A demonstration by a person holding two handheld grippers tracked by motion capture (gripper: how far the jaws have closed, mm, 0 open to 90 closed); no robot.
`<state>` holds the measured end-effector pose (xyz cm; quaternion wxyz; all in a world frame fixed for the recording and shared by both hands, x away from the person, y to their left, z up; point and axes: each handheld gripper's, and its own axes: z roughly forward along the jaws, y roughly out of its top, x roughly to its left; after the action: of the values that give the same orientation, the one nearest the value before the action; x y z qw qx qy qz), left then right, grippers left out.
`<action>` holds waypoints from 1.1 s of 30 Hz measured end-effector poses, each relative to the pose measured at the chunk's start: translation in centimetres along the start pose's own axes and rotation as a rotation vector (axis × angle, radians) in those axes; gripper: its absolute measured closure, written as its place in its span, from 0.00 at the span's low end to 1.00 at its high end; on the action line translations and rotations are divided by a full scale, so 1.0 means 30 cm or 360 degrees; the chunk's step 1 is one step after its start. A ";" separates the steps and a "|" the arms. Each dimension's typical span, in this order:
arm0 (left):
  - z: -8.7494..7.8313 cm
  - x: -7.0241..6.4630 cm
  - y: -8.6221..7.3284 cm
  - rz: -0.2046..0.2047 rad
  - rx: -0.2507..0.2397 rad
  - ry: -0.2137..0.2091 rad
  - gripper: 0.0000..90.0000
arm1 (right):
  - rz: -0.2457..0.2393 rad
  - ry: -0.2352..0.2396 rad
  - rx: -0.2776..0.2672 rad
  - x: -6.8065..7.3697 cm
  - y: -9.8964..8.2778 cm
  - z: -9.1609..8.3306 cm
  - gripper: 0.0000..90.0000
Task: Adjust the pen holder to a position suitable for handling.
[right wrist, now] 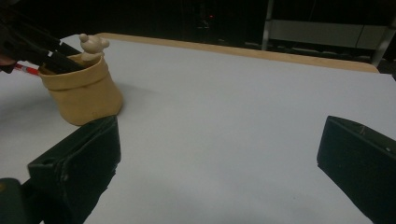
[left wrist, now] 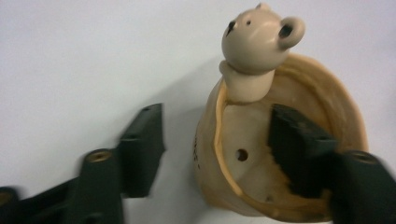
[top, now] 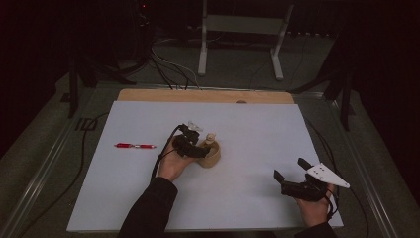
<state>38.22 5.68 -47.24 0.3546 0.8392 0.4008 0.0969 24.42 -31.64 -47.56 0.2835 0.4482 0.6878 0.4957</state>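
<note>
A tan ceramic pot (top: 213,157) with a small bear figure (top: 210,137) on its rim stands mid-table. My left gripper (top: 199,148) straddles the pot's wall (left wrist: 210,154). One finger (left wrist: 299,149) is inside the pot and the other finger (left wrist: 140,149) is outside, apart from the wall, so it is open. The bear figure (left wrist: 259,42) sits on the far rim. My right gripper (top: 289,168) rests open and empty at the near right. In its own view, the right gripper (right wrist: 219,140) has bare table between its jaws, with the pot (right wrist: 81,98) at the far left.
A red pen (top: 134,146) lies on the white table sheet (top: 247,198) left of the pot. A wooden strip (top: 205,95) runs along the far edge. Behind it stand a metal frame (top: 242,25) and cables (top: 168,69) on the floor.
</note>
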 end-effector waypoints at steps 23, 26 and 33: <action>-0.130 0.045 -0.001 0.0001 -0.0340 0.0040 0.00 | -0.0002 0.0002 -0.0004 0.000 -0.001 0.000 0.00; -0.146 0.053 -0.003 0.0011 -0.0358 0.0073 0.00 | -0.0003 0.0005 -0.0004 0.000 0.000 0.000 0.00; -0.186 0.076 -0.012 0.0043 -0.0372 0.0156 0.00 | -0.0001 0.0006 -0.0007 0.000 0.000 -0.001 0.00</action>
<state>37.02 10.39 -43.68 0.4285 0.7917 0.3923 0.1886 24.41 -31.65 -47.56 0.2833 0.4464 0.6875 0.4978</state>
